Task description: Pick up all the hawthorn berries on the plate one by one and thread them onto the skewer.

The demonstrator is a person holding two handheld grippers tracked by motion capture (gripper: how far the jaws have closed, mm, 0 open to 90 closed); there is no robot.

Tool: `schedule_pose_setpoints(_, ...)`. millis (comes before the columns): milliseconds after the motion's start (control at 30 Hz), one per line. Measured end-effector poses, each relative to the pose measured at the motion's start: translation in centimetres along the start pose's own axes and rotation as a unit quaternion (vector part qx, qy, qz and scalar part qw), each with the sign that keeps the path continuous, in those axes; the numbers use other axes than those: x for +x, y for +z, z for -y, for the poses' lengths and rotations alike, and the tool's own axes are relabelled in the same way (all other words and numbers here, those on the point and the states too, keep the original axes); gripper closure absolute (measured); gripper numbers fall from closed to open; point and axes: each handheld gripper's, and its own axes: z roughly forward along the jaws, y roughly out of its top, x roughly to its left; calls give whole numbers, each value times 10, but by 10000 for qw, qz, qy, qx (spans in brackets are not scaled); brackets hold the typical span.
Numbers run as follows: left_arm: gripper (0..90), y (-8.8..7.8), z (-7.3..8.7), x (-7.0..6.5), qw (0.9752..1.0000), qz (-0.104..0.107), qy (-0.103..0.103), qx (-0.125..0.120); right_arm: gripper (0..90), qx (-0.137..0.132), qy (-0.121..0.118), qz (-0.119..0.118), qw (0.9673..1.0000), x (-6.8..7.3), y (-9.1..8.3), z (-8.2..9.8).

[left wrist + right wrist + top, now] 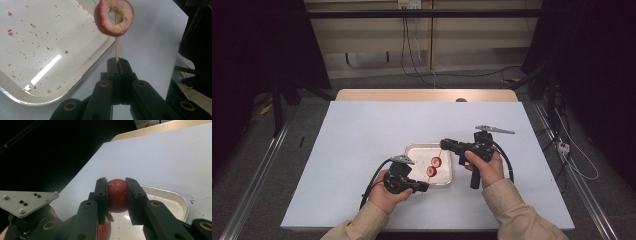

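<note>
- High view: on the counter (362, 150) stands a white tray (414, 150); the left gripper (424, 187) and right gripper (444, 144) meet above it.
- Left gripper view: the fingers (113, 68) are pressed together on a wooden skewer (116, 51) that carries a red fruit ring (113, 17) beside the tray (37, 50).
- Right gripper view: the fingers (101, 191) are clamped on a red fruit piece (117, 195) over the tray (172, 197).

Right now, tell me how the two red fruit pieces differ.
The piece on the skewer is a cored ring, pale flesh and hole showing; the piece in the right gripper shows a whole, speckled red skin.
The ring is speared on the stick the left gripper holds; the other is clamped directly between jaws.
Both are red-skinned and held above the tray.
</note>
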Motion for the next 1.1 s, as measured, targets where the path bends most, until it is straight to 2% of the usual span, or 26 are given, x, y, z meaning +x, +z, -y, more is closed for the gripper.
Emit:
schedule_pose_setpoints(200, 899, 1, 0, 1, 10000, -82, 22, 25, 732, 40, 5, -75, 10000, 1, 0, -2)
schedule_pose_setpoints(300, 899, 0, -1, 1, 9998, -177, 31, -4, 733, 50, -26, 6, 10000, 3, 0, -2)
schedule_pose_setpoints(400, 899, -2, -1, 3, 9997, -226, -4, -29, 733, 55, -7, -12, 10000, 2, -1, -3)
schedule_pose_setpoints(600, 899, -3, -2, 3, 9996, -283, 19, 6, 733, 110, -32, -19, 9999, 0, -2, -3)
schedule_pose_setpoints(667, 899, -5, -3, 4, 9996, -273, 6, -55, 734, 131, -35, -28, 9999, 0, -2, -3)
schedule_pose_setpoints(700, 899, -7, -4, 3, 9994, -327, 23, -57, 734, 226, -40, -77, 9997, 0, -2, -3)
schedule_pose_setpoints(733, 900, -7, -5, 2, 9993, -354, 85, -56, 734, 212, -32, -64, 9998, 0, -1, -2)
schedule_pose_setpoints(900, 900, -6, -5, 0, 9993, -339, 154, 29, 735, 185, 30, -123, 9997, -1, 2, -3)
schedule_pose_setpoints(967, 900, -7, -6, 1, 9991, -407, 153, 19, 735, 282, 75, -231, 9993, 0, 3, -2)
schedule_pose_setpoints(1033, 900, -6, -7, 1, 9990, -397, 153, 102, 735, 311, 15, -207, 9993, 3, 5, 1)
schedule_pose_setpoints(1067, 900, -6, -7, 0, 9983, -539, 161, 120, 736, 297, 33, -199, 9994, 3, 5, 2)
schedule_pose_setpoints(1100, 900, -6, -7, 1, 9989, -421, 137, 127, 736, 292, 85, -204, 9993, 3, 6, 2)
